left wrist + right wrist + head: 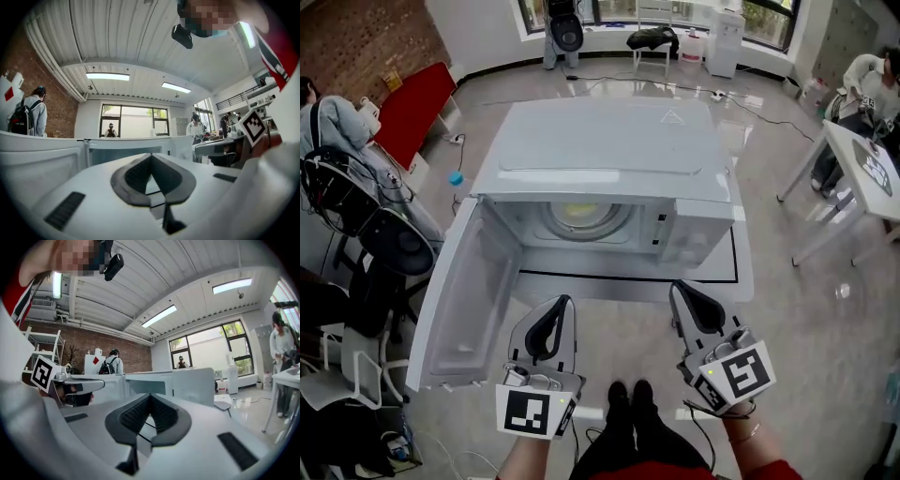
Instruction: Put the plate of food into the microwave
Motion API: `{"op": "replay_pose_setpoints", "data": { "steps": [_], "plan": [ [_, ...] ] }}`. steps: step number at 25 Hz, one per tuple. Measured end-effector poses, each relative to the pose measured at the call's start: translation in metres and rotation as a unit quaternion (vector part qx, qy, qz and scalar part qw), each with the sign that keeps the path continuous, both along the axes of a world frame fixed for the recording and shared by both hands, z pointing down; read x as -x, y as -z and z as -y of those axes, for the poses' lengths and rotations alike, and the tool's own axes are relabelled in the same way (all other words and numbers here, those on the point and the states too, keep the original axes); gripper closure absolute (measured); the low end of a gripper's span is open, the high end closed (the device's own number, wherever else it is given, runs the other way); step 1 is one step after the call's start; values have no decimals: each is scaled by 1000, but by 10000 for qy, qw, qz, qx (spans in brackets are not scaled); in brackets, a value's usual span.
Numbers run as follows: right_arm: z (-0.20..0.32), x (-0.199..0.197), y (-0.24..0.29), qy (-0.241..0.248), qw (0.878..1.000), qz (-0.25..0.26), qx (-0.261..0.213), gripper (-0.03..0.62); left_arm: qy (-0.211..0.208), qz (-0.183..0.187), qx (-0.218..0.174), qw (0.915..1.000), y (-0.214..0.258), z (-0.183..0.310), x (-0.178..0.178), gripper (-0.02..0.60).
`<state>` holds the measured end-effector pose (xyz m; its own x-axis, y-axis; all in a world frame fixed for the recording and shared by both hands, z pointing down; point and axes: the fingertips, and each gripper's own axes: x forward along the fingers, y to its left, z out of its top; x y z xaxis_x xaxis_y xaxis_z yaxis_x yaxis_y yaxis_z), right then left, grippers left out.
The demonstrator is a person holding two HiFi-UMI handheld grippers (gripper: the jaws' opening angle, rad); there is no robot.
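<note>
Grey polished floor [787, 309] of an open workroom, with a brick wall at 10 o'clock in the head view. We note a seated person in a grey hooded top [333, 127] at 9 o'clock. A red slanted panel [414, 105] lies just beyond, at 10 o'clock.

Centre: a white box-shaped microwave [609, 150] stands on a white tabletop with a black line [609, 289], at 12 o'clock from both grippers. Its white door [464, 300] hangs fully open toward 8 o'clock. Inside the cavity we see a round plate with pale yellow contents [581, 217], lying flat near the middle of the cavity floor. What the food is we cannot tell.

Left gripper [565, 302]: the dark ribbed pads meet at their tips with nothing between them. It is held at 6 o'clock of the cavity mouth, apart from the door.

Right gripper [677, 289]: pads likewise closed tip to tip, holding nothing. It sits near the left one, at its 3 o'clock.

At 2 o'clock stands a white side table [844, 141], well apart from the microwave, with another seated person [867, 75] at it.
</note>
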<state>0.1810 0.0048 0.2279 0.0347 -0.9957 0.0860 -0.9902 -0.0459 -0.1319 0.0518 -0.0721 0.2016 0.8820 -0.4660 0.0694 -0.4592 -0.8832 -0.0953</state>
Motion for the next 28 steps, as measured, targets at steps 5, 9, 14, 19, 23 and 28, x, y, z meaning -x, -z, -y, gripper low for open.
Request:
{"op": "replay_pose_setpoints", "data": {
  "steps": [5, 9, 14, 19, 23, 28],
  "plan": [
    [-39, -10, 9, -348, 9992, 171, -89, 580, -131, -153, 182, 9996, 10, -28, 13, 574],
    [-60, 0, 24, -429, 9981, 235, -388, 580, -111, -192, 112, 9997, 16, -39, 17, 574],
    [-78, 3, 23, -496, 9982, 221, -267, 580, -99, -413, 192, 9989, 22, -53, 16, 574],
    [-89, 12, 12, -644, 9975, 228, -178, 580, -23, -395, 436, 9983, 10, -63, 24, 574],
    [-94, 20, 10, -652, 9977, 100, -169, 580, 42, -314, 491, 9983, 2, -67, 31, 574],
    [-97, 17, 12, -617, 9980, 3, -125, 580, -45, -422, 592, 9973, 2, -75, 23, 574]
  ]
}}
